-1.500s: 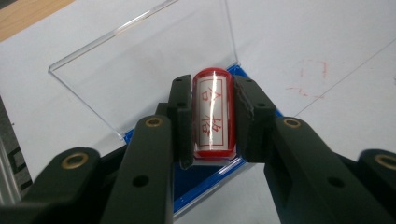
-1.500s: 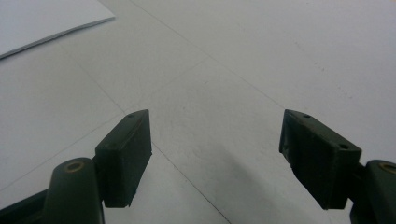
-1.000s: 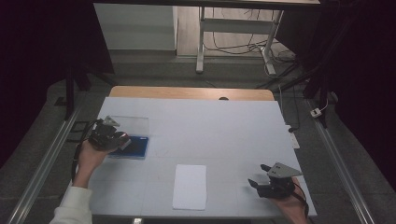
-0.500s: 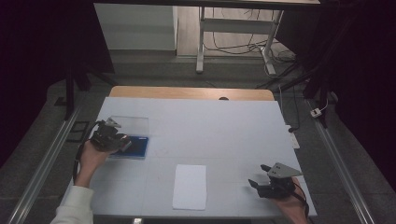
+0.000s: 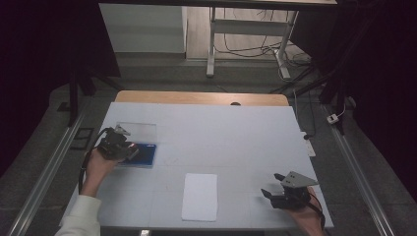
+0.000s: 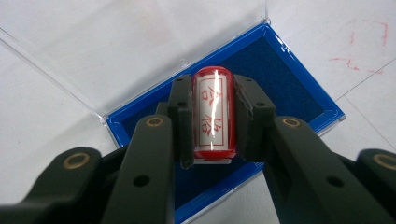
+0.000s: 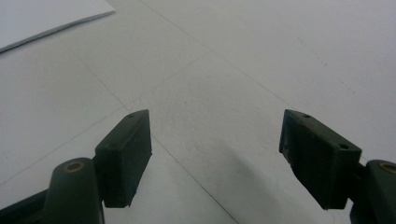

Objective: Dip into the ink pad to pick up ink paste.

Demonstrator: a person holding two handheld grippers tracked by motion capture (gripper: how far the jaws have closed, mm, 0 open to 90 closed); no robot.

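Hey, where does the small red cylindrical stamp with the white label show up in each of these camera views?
High view: red cylindrical stamp at far left, in the left gripper.
Left gripper view: centre, clamped between the jaws.
Right gripper view: bare table and a paper corner there.
Shared landmark: the blue ink pad beneath the stamp.

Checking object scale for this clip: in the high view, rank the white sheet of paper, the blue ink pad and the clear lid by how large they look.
1. White sheet of paper, largest.
2. Clear lid and blue ink pad look about alike; the left gripper covers part of the pad, so I won't rank them.
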